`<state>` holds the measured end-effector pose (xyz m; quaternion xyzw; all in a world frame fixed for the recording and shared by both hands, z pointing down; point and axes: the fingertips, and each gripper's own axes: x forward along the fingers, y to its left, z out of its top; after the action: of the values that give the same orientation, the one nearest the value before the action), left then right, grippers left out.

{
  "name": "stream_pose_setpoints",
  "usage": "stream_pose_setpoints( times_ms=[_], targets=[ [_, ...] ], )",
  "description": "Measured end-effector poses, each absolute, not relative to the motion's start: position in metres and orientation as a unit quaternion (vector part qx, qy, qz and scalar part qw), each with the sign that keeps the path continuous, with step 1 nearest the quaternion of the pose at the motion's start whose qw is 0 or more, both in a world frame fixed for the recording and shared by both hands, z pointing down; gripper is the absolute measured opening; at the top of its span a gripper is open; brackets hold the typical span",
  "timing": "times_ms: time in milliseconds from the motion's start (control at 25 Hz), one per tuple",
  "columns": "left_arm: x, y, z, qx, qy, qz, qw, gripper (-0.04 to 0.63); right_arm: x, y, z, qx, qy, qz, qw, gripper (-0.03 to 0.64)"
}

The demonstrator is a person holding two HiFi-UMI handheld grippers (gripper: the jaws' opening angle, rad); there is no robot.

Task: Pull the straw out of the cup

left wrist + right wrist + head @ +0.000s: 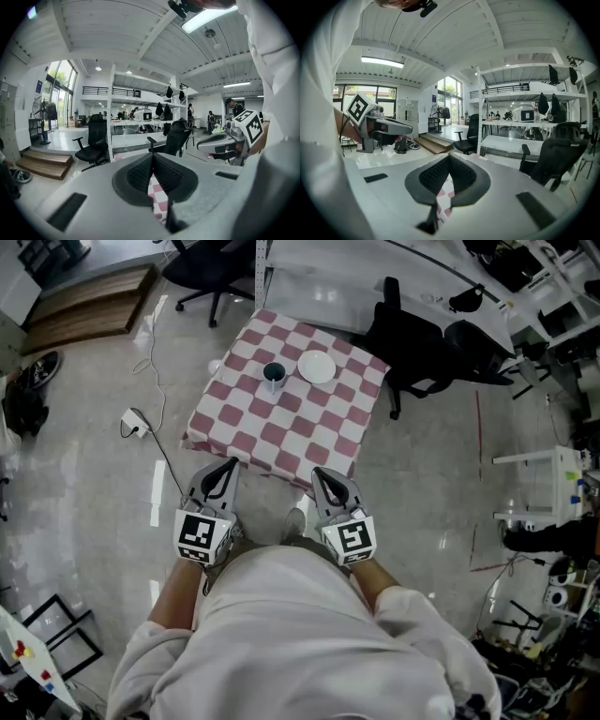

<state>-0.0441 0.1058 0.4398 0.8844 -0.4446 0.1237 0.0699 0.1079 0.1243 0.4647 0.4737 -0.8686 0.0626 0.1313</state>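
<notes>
Pink-and-white checked tablecloth (pixel 281 432), teal cup (pixel 274 375)

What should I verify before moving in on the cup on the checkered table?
1. Cup upright on the table: ok.
2. Straw showing in the cup: cannot tell, too small in the head view.
3. Left gripper empty: ok, nothing between its fingers.
4. Right gripper empty: ok.
5. Fingers open for a grasp: not ok, both pairs are together.
6. Grippers at the cup: not ok, both hang near the table's near edge, well short of it.
7. Plate apart from the cup: ok.
</notes>
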Motion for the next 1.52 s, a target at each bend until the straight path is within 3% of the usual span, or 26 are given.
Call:
stream_pose_setpoints(
  times_ms=[1000, 1520],
  targets=[
    [-0.024, 0.098, 0.45, 0.857, -0.495, 0.125, 0.075, 0.005, 0.134, 0.098, 0.47, 0.422, -0.896, 0.05, 0.127, 0.003],
    [-0.073, 0.014, 0.454, 0.89, -0.433, 0.117, 0.076, 0.005, 0.085, 0.038, 0.475, 0.482, -0.863, 0.058, 0.144, 0.003]
  ],
)
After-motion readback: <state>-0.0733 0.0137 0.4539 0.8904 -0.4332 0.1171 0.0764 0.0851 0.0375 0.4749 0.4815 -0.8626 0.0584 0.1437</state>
